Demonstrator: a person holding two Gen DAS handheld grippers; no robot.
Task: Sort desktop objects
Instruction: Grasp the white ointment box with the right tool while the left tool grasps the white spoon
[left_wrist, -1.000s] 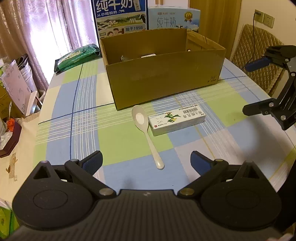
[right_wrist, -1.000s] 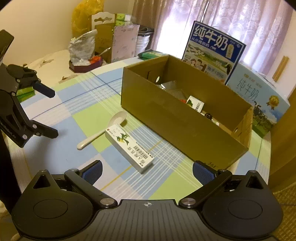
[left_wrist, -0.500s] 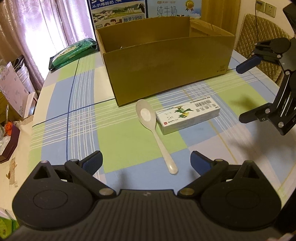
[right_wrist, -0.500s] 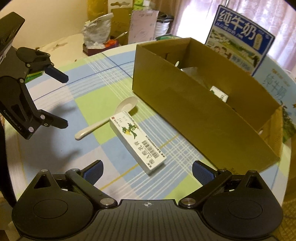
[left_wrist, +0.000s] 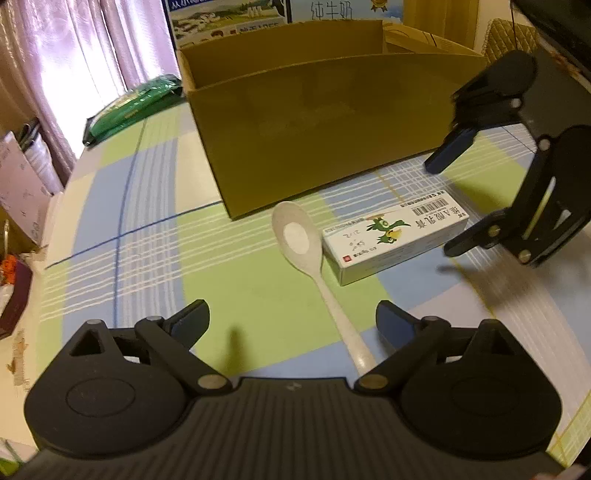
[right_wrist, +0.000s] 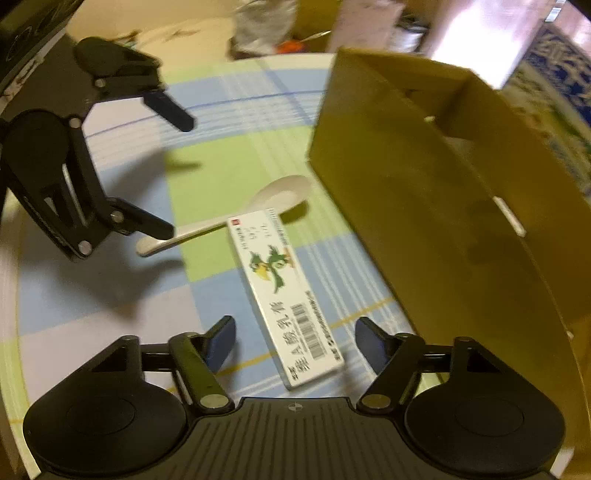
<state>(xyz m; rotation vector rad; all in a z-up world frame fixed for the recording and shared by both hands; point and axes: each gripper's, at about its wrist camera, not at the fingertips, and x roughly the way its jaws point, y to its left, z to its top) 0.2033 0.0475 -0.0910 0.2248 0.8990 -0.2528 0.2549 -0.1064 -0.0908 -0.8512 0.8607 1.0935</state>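
With some items already in the box (right_wrist: 424, 192), the spoon (left_wrist: 306, 258) and carton (right_wrist: 284, 295) remain on the table, both grippers (left_wrist: 291, 321) (right_wrist: 295, 336) spread and empty.

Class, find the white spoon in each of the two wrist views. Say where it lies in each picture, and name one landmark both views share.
Left wrist: the spoon lies just below centre, bowl toward the cardboard box, handle running down toward the camera.
Right wrist: the spoon lies left of centre, bowl toward the box, part of it hidden behind the medicine box.
Shared landmark: the medicine box, right beside the spoon's bowl in both.
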